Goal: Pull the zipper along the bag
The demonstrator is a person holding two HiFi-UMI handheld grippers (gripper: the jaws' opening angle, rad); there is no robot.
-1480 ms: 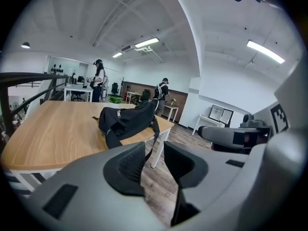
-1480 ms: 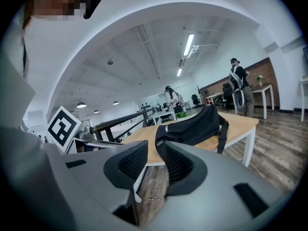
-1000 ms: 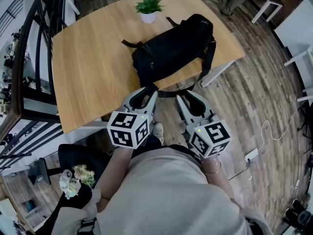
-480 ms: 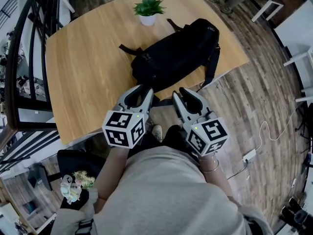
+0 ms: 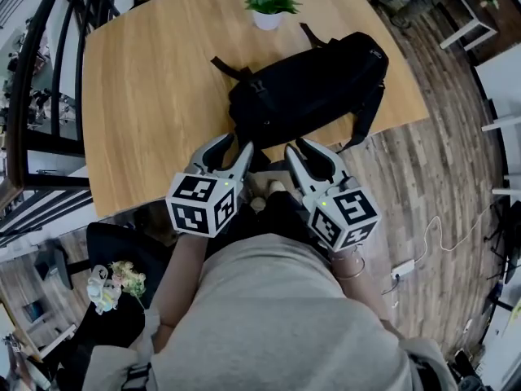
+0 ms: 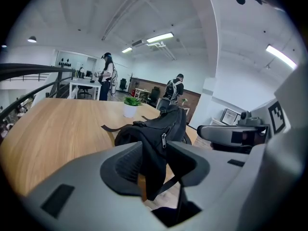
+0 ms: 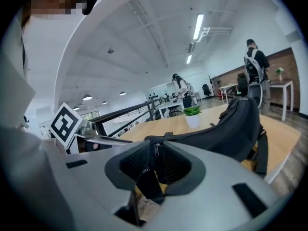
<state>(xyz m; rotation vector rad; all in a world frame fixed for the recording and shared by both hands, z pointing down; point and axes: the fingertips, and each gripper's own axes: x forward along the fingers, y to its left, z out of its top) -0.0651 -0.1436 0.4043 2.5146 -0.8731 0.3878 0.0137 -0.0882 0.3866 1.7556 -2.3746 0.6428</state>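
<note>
Pale wooden tabletop (image 5: pixel 138 96) fills the upper part of the head view, and dark plank flooring (image 5: pixel 431 177) is seen off to the right gripper's outer side. A black fabric backpack (image 5: pixel 317 88) is laid lengthwise on the table just ahead of both grippers, its near end at the table edge in front of them. A small green plant in a white pot (image 5: pixel 271 2) is set beyond the bag's far end.

The left gripper (image 5: pixel 236 143) is held at the bag's near end with its jaws opening. Black fabric from that end hangs between them, but a strip of wood shows between the fabric and one pad, so nothing is clamped. A silver zipper pull (image 6: pixel 163 139) is seen just ahead of those jaws, on the bag's upper face.

The right gripper (image 5: pixel 297 145) is held close beside the left one, its jaws closing yet standing apart. A black strap (image 7: pixel 144 177) hangs in the gap, unpinched. Standing people (image 6: pixel 107 76) are seen far behind the table.
</note>
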